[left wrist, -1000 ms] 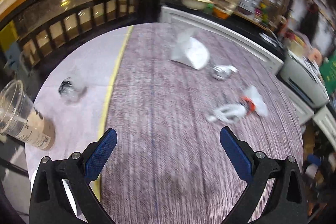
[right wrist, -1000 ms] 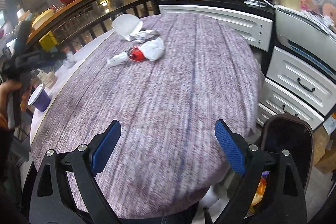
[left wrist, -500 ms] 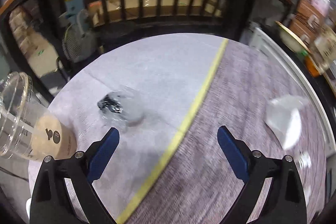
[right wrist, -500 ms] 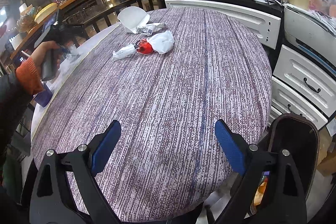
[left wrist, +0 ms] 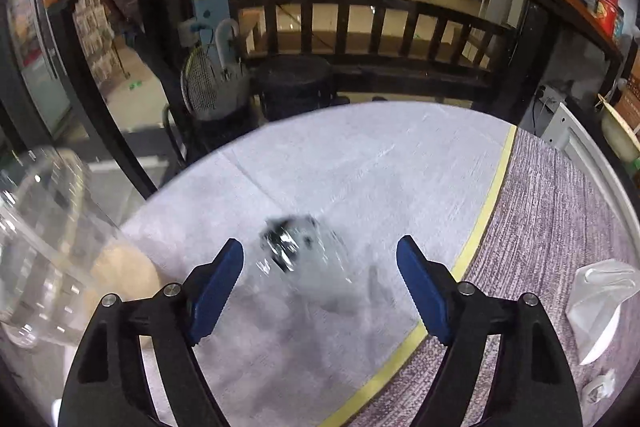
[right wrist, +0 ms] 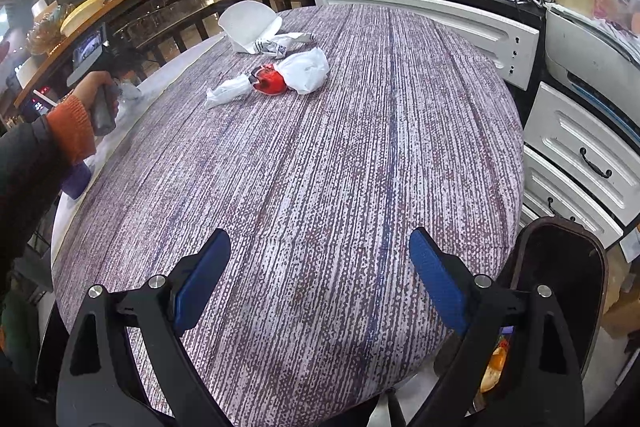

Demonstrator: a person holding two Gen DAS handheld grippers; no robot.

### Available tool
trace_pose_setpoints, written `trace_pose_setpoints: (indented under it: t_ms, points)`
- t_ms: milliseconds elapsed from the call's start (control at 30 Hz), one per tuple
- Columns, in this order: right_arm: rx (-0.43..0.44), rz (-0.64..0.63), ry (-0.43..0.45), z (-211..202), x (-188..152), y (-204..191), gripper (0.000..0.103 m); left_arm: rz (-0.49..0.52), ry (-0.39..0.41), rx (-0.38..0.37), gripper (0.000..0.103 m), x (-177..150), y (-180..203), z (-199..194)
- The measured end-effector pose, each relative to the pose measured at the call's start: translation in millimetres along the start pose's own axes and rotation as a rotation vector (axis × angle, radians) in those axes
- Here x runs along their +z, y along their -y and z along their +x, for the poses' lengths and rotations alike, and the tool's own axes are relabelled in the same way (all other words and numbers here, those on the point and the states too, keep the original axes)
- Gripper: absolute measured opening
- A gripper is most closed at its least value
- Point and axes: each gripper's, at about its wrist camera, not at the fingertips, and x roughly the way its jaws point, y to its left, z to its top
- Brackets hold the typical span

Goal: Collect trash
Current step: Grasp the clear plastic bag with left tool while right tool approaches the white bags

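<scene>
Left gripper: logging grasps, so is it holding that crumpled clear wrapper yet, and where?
Nothing is held. The left gripper is open, its fingers either side of the crumpled wrapper, not closed on it.

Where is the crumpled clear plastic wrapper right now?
In the left wrist view, the crumpled clear plastic wrapper lies on the white tablecloth, between the open left gripper fingers, with the clear plastic cup to its left.

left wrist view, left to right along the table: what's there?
Clear cup → crumpled clear wrapper between the open left gripper's fingers → yellow cloth edge → white paper piece.
</scene>
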Motion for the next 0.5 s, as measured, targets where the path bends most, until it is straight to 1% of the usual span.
trace_pose_setpoints:
  t_ms: [33, 67, 100, 167, 200, 267, 300, 333, 367, 400, 433, 500]
  points:
    - [-0.002, 0.001, -0.006, 2, 0, 1, 0.09, 0.011, 0.018, 0.027, 0.079, 3, 1, -2]
    - [-0.004, 0.004, -0.014, 4, -1, 1, 0.09, 0.006, 0.013, 0.037, 0.079, 5, -1, 1]
    - [-0.004, 0.007, -0.016, 5, -2, 1, 0.09, 0.002, -0.011, 0.031, 0.079, 7, -1, 7]
    - [-0.002, 0.008, -0.008, 2, -2, 2, 0.09, 0.015, -0.091, 0.034, 0.079, 5, 1, 24]
    - [-0.004, 0.008, -0.002, 0, -1, 2, 0.09, 0.013, -0.126, 0.022, 0.079, 2, 2, 31]
    - [-0.011, 0.011, 0.011, -3, 0, 4, 0.09, 0.009, -0.162, 0.017, 0.078, -4, 5, 42]
    - [-0.013, 0.018, 0.018, -6, 1, 5, 0.09, 0.006, -0.174, 0.009, 0.075, -7, 4, 45]
    - [-0.013, 0.024, 0.026, -8, 2, 7, 0.09, 0.007, -0.181, 0.003, 0.058, -10, 4, 46]
    - [-0.013, 0.028, 0.031, -11, 2, 8, 0.09, 0.012, -0.187, 0.002, 0.048, -11, 4, 47]
    - [-0.014, 0.028, 0.032, -12, 3, 9, 0.09, 0.021, -0.169, 0.004, 0.043, -11, 5, 44]
    - [-0.015, 0.025, 0.036, -13, 4, 8, 0.09, 0.026, -0.166, -0.008, 0.04, -11, 6, 41]
    - [-0.014, 0.01, 0.042, -12, 8, 5, 0.09, 0.013, -0.16, -0.047, 0.037, -13, 7, 33]
